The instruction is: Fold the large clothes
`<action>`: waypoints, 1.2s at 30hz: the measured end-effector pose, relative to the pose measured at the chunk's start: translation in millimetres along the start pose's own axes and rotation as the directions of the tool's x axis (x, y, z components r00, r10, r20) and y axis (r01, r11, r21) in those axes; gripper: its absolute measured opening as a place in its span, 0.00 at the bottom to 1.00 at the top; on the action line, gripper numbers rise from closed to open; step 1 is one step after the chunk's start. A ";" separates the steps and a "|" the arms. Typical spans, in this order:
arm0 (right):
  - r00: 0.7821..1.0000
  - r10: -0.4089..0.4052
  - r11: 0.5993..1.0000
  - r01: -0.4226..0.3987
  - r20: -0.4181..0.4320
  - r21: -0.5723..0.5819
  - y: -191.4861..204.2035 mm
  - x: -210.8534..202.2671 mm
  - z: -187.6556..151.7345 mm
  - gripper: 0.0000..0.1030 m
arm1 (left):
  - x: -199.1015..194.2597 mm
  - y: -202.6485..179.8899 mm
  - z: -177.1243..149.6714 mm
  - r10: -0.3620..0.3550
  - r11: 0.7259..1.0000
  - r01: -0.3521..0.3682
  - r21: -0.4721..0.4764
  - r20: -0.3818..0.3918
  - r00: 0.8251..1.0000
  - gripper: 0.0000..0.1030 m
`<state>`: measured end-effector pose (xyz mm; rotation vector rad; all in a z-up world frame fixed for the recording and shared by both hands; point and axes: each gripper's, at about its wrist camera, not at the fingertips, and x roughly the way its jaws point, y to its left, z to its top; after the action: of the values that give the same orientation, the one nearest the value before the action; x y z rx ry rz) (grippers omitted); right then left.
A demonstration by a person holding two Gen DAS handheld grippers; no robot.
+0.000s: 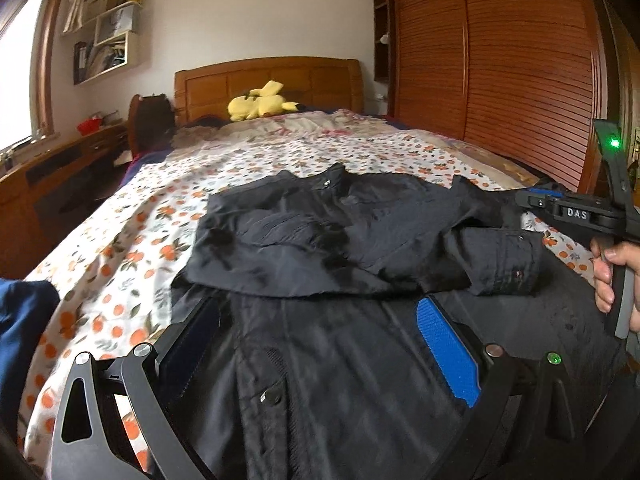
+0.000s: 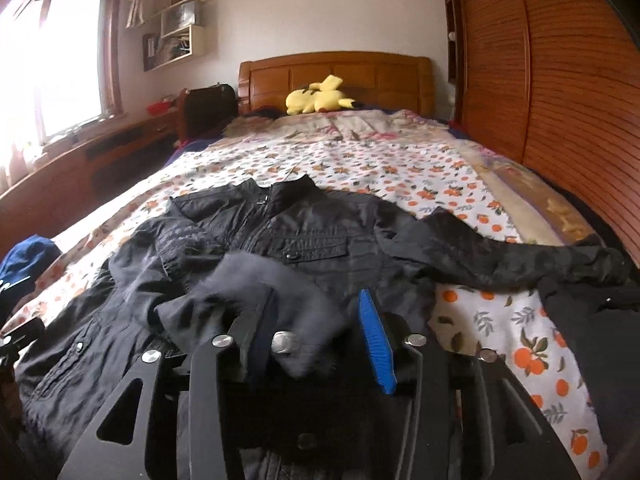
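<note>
Black fabric fills the left wrist view: a large black jacket (image 1: 340, 240) lies spread on the bed (image 1: 120, 248) with the orange-print floral sheet, near the foot edge, its collar toward the wooden headboard (image 1: 268, 80). One sleeve is folded across the chest. The left claw (image 1: 324, 340) stands wide apart above the jacket's lower part, its blue-padded fingers (image 1: 448, 352) on either side of the cloth and pressing on nothing. Toward the right edge of the bed, a hand (image 1: 612, 276) grips the handle of the right claw's black tool. A yellow plush toy (image 1: 260, 102) rests at the head of the bed, and a dark blue cloth (image 1: 24, 320) shows at the left edge.

From the right wrist view, the jacket (image 2: 304, 236) lies in the same place, one sleeve trailing toward the right edge of the bed (image 2: 500, 332). The right claw (image 2: 316, 336) is partly parted, and a folded sleeve cuff (image 2: 256, 296) with a metal button lies between its fingers (image 2: 376, 340); the blue pad stands clear of the fabric, so the cuff is not clamped. The yellow plush toy (image 2: 320, 98) lies before the headboard (image 2: 336, 72).
</note>
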<state>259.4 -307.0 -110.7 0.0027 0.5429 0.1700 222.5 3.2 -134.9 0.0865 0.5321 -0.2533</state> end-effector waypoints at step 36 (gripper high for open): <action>0.961 0.004 0.999 -0.015 -0.275 -0.040 6.8 40.0 -56.8 0.54 | 40.3 -21.5 -16.1 -0.082 0.997 0.082 0.010 0.093 0.992 0.98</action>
<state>262.8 -296.2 -179.6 -0.0604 0.8171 0.1925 242.5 -23.9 -169.6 0.0584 0.4429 -0.3376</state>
